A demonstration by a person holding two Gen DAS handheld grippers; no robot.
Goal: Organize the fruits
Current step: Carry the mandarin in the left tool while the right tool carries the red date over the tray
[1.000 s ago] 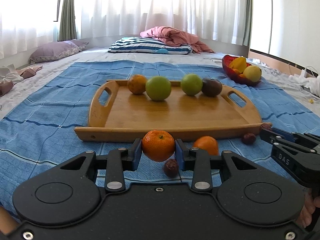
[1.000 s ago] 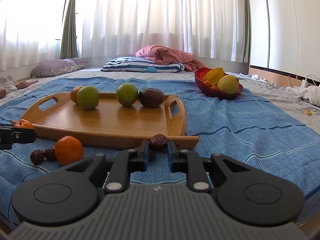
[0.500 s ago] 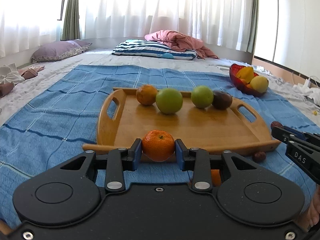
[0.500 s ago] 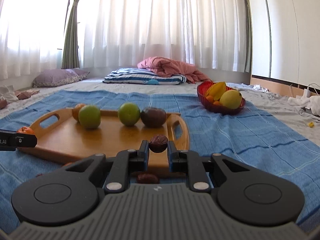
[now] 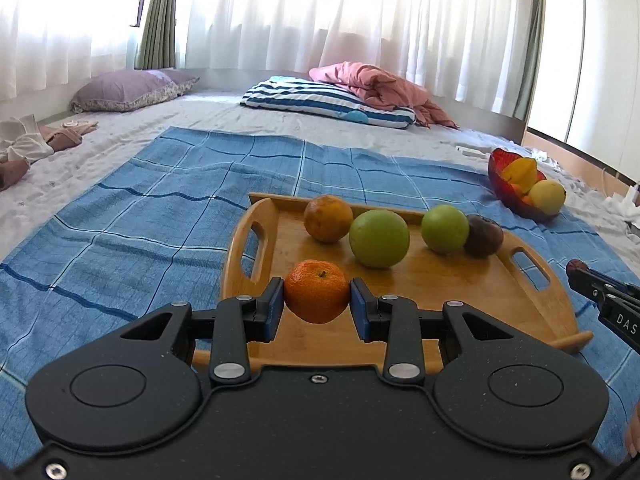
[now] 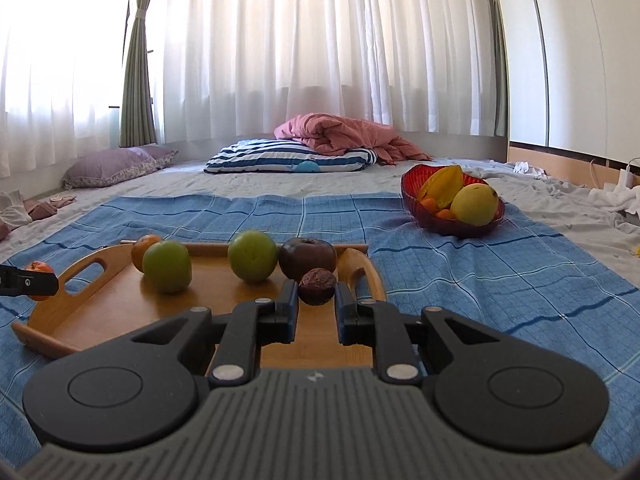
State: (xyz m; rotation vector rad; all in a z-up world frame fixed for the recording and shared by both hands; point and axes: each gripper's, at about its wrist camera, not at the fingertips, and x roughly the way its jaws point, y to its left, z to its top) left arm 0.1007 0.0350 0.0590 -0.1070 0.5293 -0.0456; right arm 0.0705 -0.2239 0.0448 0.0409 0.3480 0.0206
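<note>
Jaws grip 1 tangerine (image 5: pixel 316 297), 1 wrinkled date (image 6: pixel 318 286); tray (image 5: pixel 460 296), 4 fruits

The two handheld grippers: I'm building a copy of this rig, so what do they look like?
The left gripper has a speckled black body with two round discs, silver pivot screws, angular black linkage arms and blue finger pads. The right gripper is alike but has a ribbed grey centre plate with a small logo; in the left wrist view its side bears white letters "DAS". No cables or sleeves show.
</note>
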